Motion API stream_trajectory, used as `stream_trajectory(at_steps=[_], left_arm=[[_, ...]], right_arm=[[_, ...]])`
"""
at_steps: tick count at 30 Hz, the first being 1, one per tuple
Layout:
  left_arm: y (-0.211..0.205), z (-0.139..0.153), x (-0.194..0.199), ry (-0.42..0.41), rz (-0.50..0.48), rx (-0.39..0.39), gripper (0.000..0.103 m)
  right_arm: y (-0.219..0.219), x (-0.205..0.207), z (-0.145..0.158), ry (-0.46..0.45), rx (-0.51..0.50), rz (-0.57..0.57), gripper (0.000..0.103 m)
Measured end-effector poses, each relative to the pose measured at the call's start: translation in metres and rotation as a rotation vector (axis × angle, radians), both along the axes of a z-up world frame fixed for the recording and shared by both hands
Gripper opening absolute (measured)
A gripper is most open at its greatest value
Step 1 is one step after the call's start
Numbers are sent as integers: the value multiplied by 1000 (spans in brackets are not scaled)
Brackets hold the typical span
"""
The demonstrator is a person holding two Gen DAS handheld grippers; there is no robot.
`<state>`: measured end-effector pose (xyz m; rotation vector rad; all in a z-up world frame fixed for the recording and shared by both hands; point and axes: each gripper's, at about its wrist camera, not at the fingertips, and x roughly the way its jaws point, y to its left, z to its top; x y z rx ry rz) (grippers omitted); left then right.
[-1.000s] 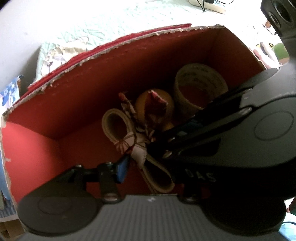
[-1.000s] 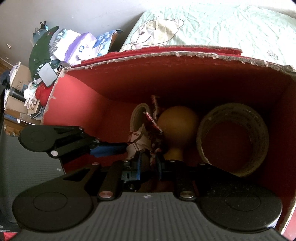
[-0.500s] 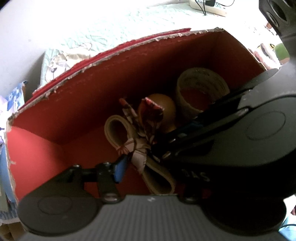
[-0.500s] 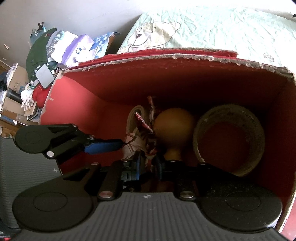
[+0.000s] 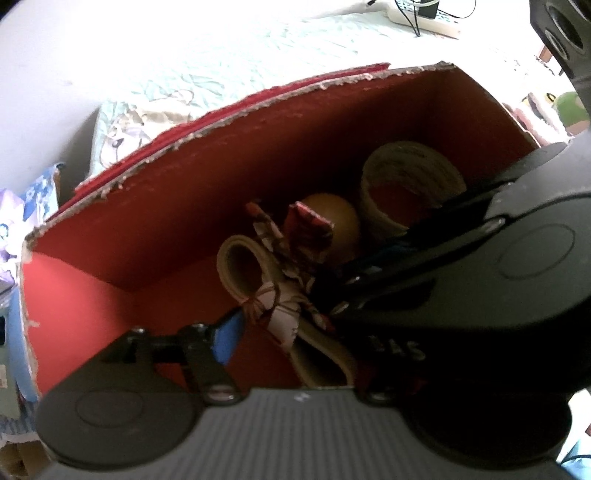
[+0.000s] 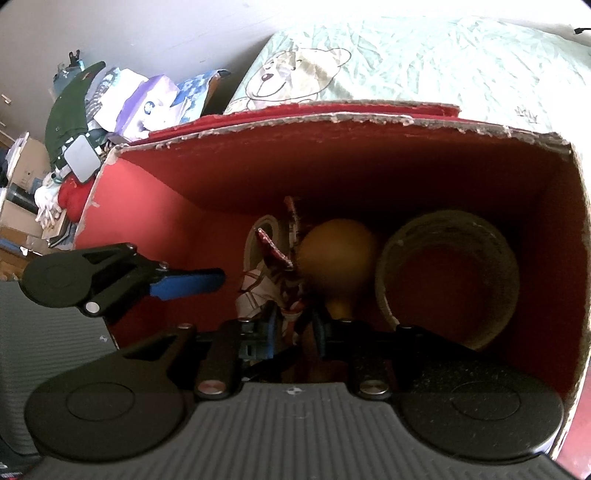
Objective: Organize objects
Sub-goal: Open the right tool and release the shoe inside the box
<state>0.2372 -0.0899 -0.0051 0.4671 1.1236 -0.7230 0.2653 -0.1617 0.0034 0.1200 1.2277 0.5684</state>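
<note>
A red cardboard box [image 5: 258, 99] [image 6: 369, 118] holds a tape roll [image 5: 406, 158] [image 6: 384, 280], an orange bulb [image 5: 340, 218] [image 6: 340, 251] and a beige strap [image 5: 229, 273] [image 6: 255, 236] tied with a patterned fabric bow [image 5: 284, 310] [image 6: 258, 291]. Both grippers reach down into the box. My left gripper [image 5: 303, 328] is open and its jaws are opening. Its blue finger [image 6: 192, 284] stands clear to the left of the bow, and its other finger is hidden behind the right gripper's body [image 5: 480, 277]. My right gripper [image 6: 294, 326] is opening narrowly around the bow, with a dark slit beside one pad.
The box sits on a pale green bed cover with a bear print [image 6: 443, 66]. A heap of clothes and bags [image 6: 85, 122] lies beyond the box's left end. A power strip [image 5: 424, 14] lies far back on the bed. A grey ribbed mat [image 6: 44, 332] is at the lower left.
The left gripper's blue finger swung left, away from the bow, and its jaws widened. The right gripper's pads parted slightly. The items in the box stayed where they were.
</note>
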Motion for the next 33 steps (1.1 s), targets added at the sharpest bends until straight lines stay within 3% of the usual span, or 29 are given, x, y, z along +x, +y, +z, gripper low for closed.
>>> stream_trajectory(at_steps=[24, 28, 33], left_arm=[[-2, -5, 4, -89, 54, 48, 76], [-1, -2, -4, -104, 53, 55, 68], [-2, -1, -6, -102, 56, 57, 69]], right_arm=[[-1, 0, 2, -30, -20, -25, 23], [-1, 0, 1, -29, -15, -21, 23], [-2, 0, 3, -36, -3, -22, 23]])
